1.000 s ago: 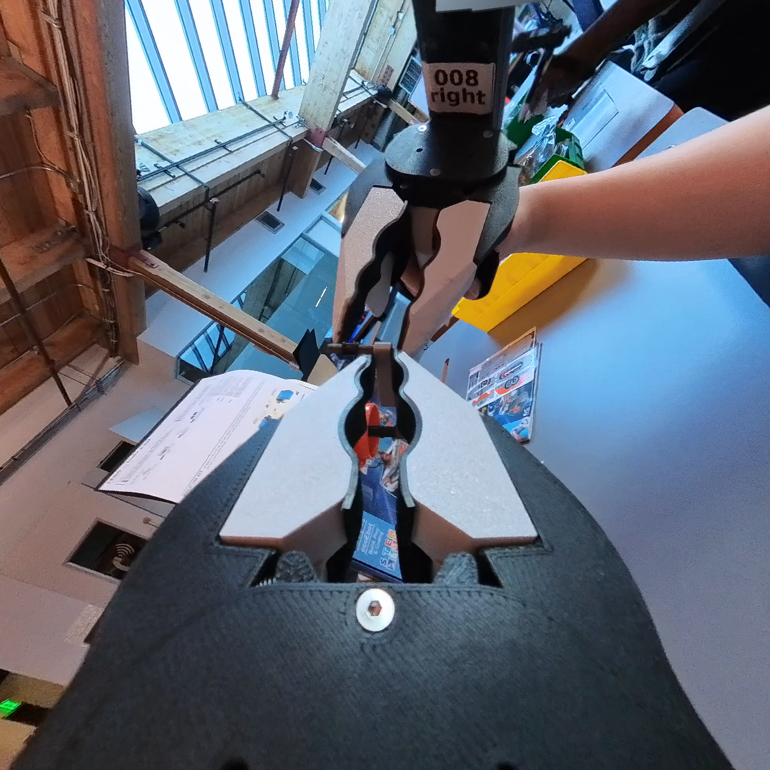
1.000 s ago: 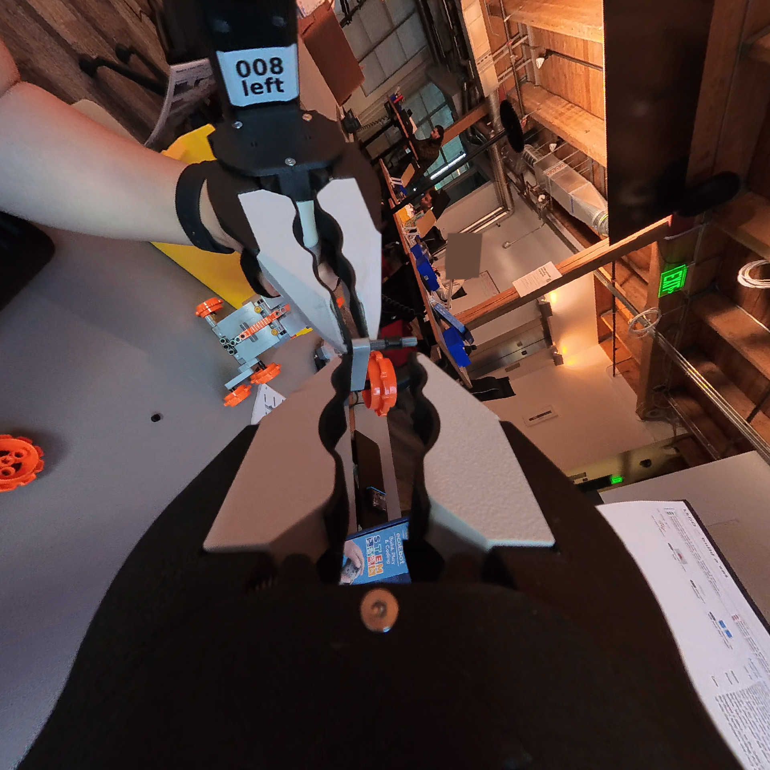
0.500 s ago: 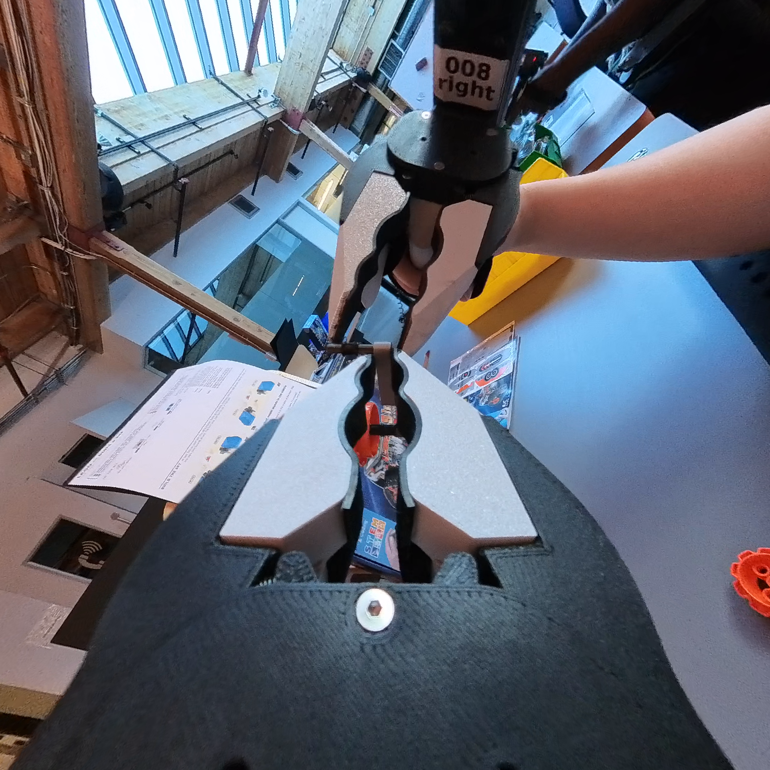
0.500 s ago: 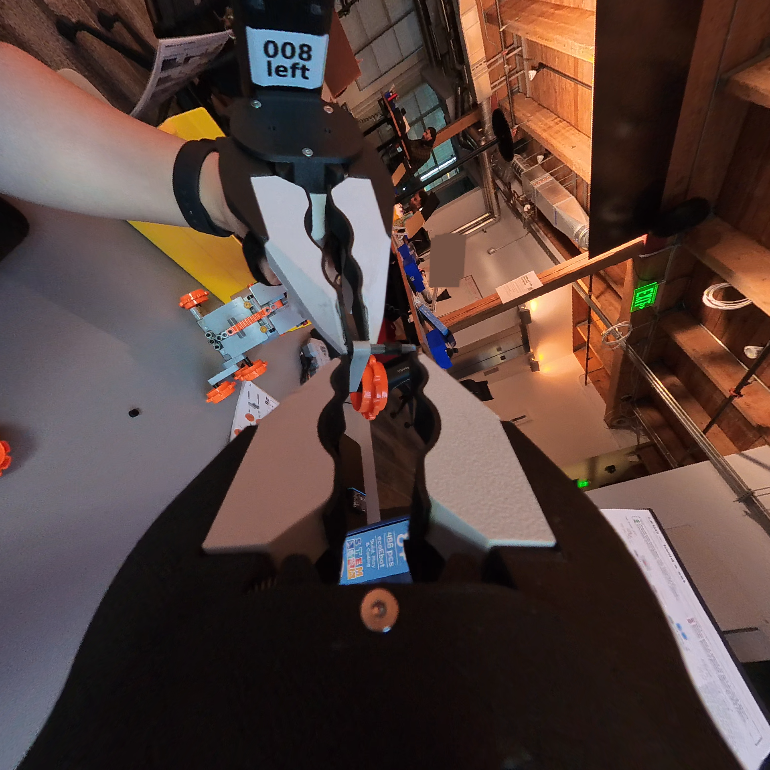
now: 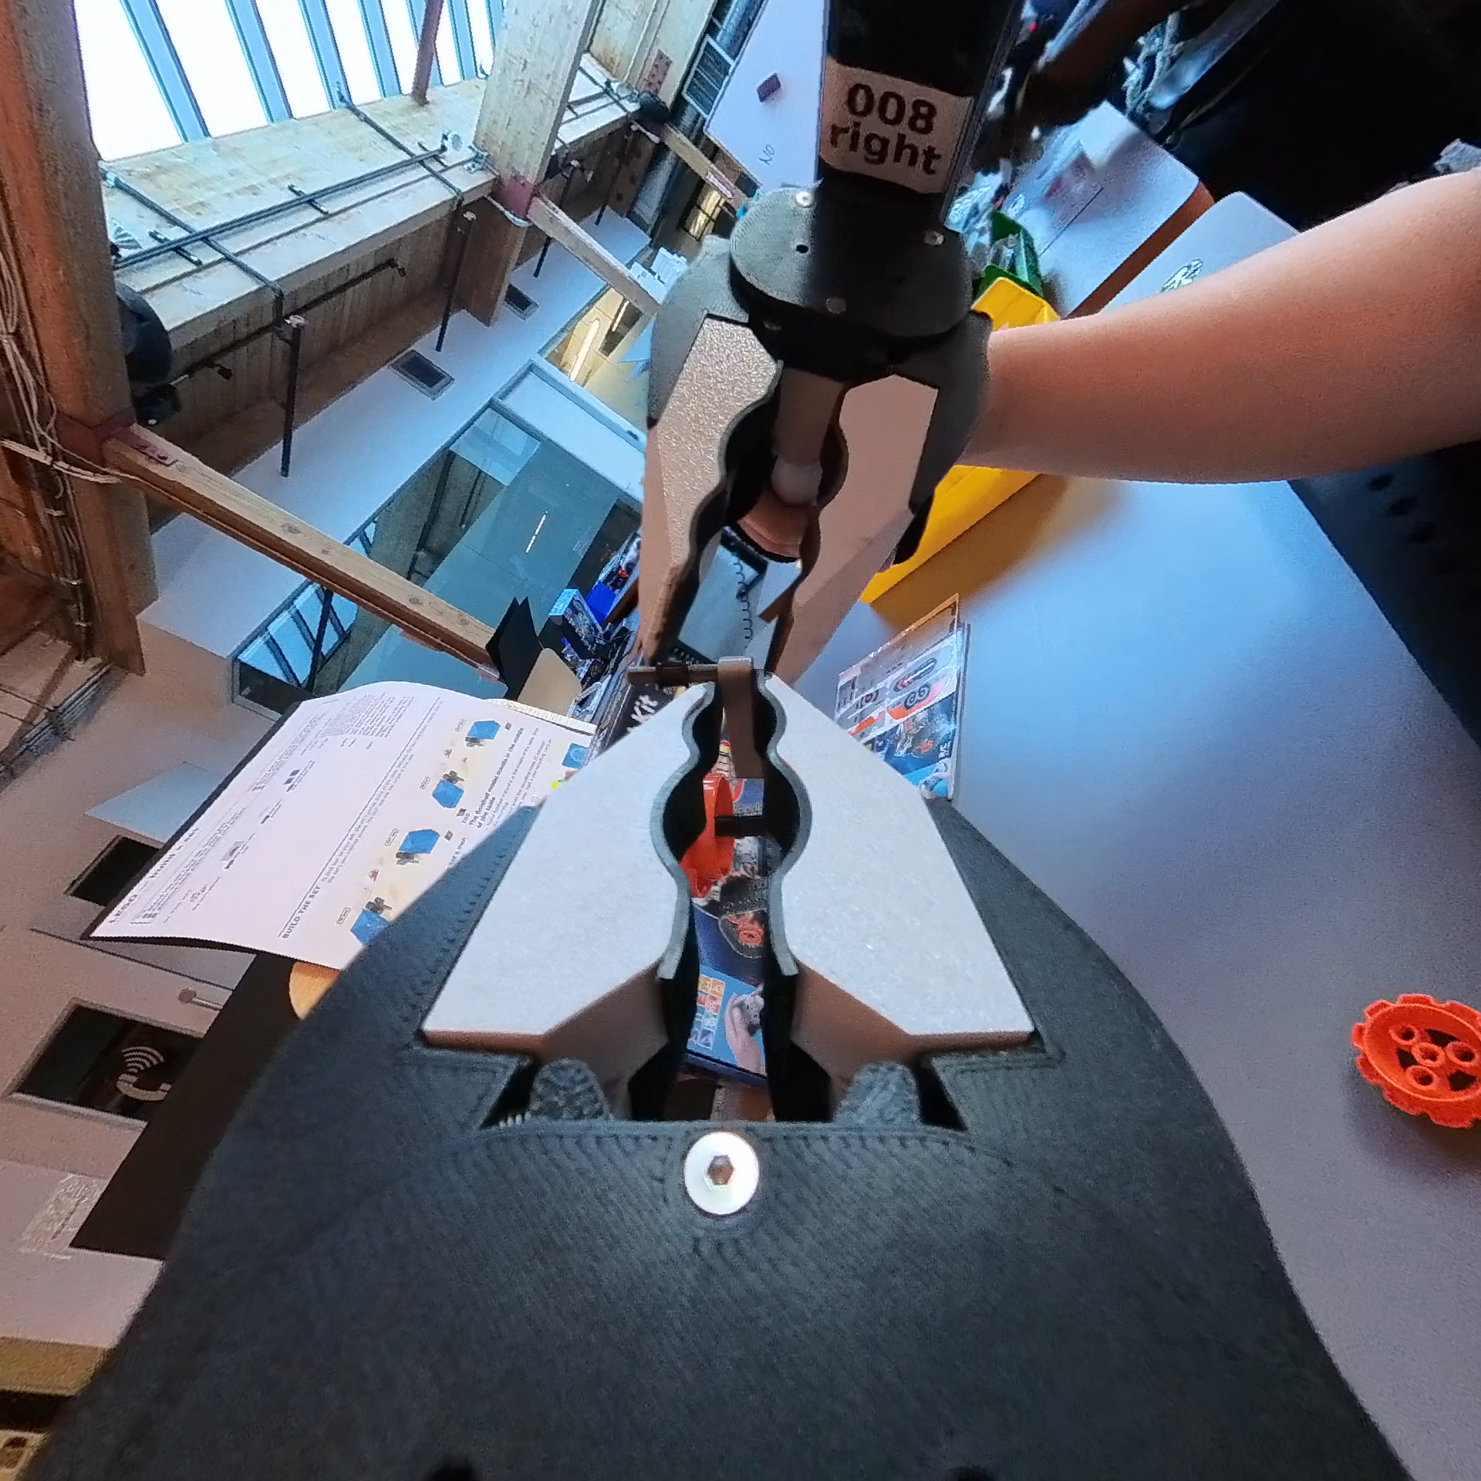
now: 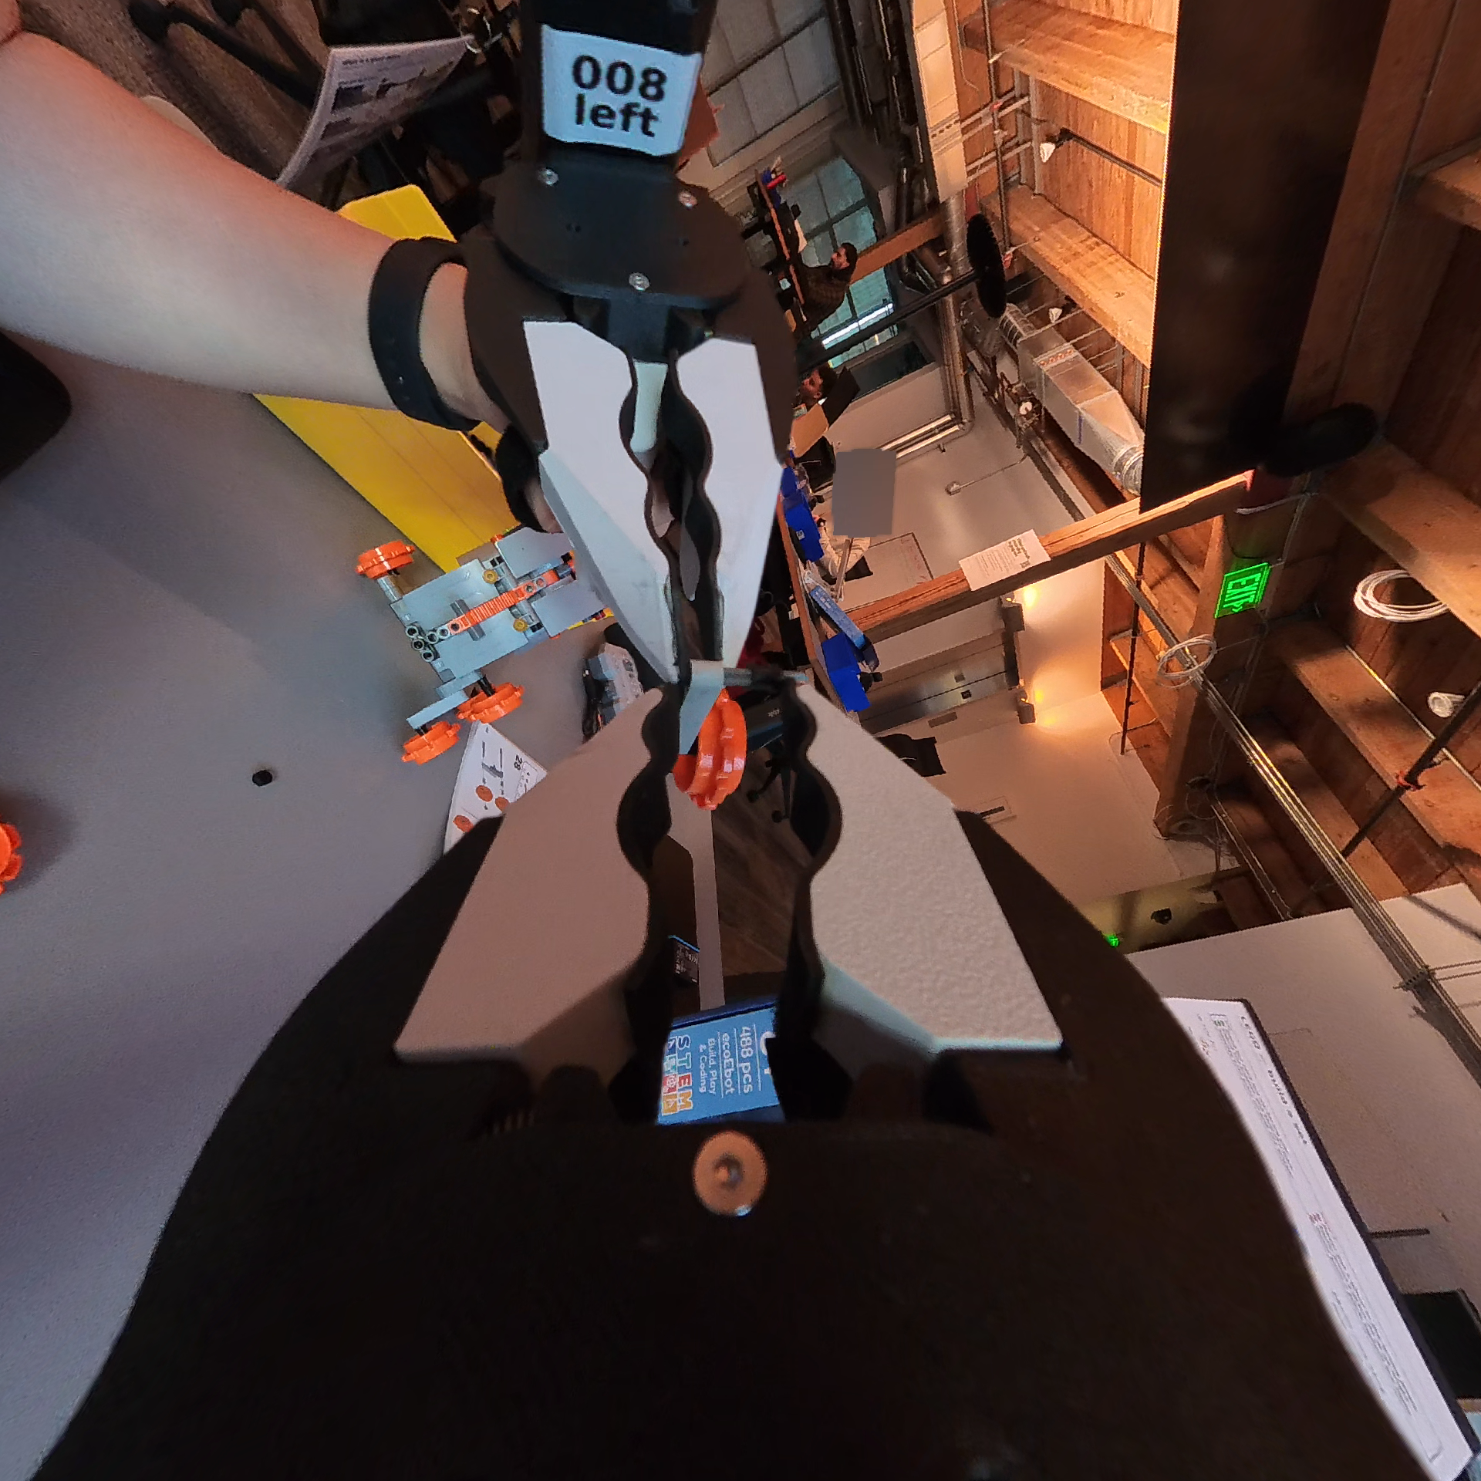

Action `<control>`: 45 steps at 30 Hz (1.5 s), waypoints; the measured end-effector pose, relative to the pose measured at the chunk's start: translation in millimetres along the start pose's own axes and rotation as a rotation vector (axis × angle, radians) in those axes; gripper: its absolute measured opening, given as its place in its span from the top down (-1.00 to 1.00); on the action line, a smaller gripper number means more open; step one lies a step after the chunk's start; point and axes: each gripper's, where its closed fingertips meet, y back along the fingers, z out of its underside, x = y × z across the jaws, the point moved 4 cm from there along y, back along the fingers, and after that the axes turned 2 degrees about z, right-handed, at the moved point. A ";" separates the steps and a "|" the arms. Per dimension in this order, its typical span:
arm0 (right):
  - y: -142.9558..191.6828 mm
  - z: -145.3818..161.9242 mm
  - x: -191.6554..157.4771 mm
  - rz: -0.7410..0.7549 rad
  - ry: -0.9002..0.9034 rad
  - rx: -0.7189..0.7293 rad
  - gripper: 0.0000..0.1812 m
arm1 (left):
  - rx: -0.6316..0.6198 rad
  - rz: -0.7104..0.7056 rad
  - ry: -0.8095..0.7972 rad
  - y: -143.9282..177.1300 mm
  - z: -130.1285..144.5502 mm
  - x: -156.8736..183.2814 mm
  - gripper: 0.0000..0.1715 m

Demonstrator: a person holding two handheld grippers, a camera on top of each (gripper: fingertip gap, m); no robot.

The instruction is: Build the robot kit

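Above the grey table (image 5: 1202, 721), my left gripper (image 5: 737, 681) is clenched on a grey beam (image 5: 741, 721) carrying an orange gear (image 6: 712, 757); my right gripper (image 6: 725, 693), jaws parted, brackets the beam's thin axle (image 5: 669, 673). Another orange gear (image 5: 1422, 1062) lies nearby.

A grey surface (image 5: 1162, 721) carries a loose orange gear wheel (image 5: 1422, 1058), a colourful printed leaflet (image 5: 905, 713) and a yellow bin (image 5: 962, 505). A grey block-built chassis (image 6: 473, 609) with orange wheels lies on it beside a small illustrated sheet (image 6: 489, 781).
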 end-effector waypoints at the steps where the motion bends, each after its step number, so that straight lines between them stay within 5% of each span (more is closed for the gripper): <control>1: 0.0 -0.1 -0.9 -0.003 0.007 0.000 0.74 | -0.002 0.007 0.001 0.1 0.2 0.7 0.94; 27: -3.6 0.4 -5.2 0.005 0.036 -0.019 0.75 | -0.035 0.029 -0.020 2.2 3.5 1.8 0.94; 45: 3.4 -3.2 8.0 0.109 0.071 -0.011 0.83 | 0.014 -0.119 -0.075 -1.6 -5.1 -9.2 0.82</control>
